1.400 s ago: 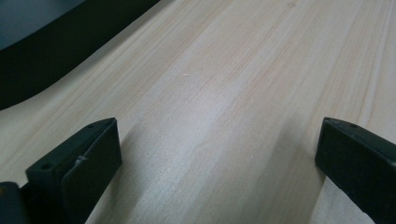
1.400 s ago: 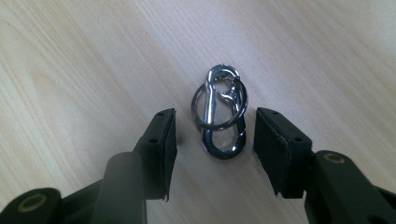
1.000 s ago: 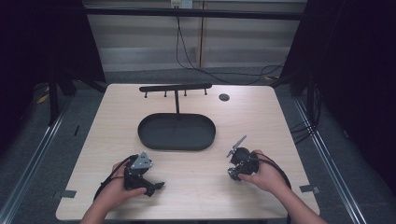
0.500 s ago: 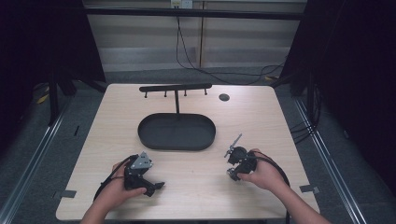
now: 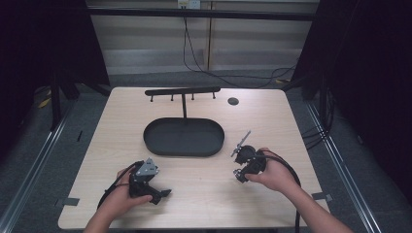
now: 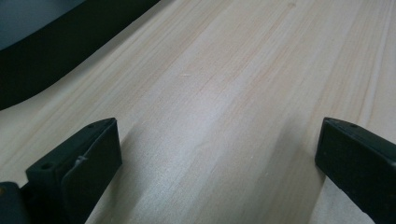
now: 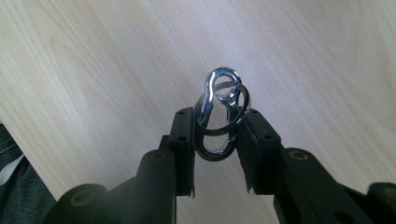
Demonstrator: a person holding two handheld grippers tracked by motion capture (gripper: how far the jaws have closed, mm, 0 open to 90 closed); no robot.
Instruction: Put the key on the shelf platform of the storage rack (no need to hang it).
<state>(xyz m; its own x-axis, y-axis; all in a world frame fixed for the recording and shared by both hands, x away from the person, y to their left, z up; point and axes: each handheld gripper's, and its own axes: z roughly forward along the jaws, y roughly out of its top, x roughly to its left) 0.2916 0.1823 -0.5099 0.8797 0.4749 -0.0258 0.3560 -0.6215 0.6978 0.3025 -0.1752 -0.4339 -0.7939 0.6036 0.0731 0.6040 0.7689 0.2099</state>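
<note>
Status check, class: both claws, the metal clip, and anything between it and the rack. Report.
Left claw open, low over the table. Right claw shut on the clip, held off the table. Tray sits between claw and rack.

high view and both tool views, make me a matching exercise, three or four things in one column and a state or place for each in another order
Things:
1. left tool
2. right tool
3. black oval tray
4. hook rack

States or places:
A. stands at the far side of the table, behind the tray
B. jaws wide apart, nothing between them
C. lies mid-table, nothing in it
D. shut on a metal clasp and ring

Pairs: 1-B, 2-D, 3-C, 4-A
</note>
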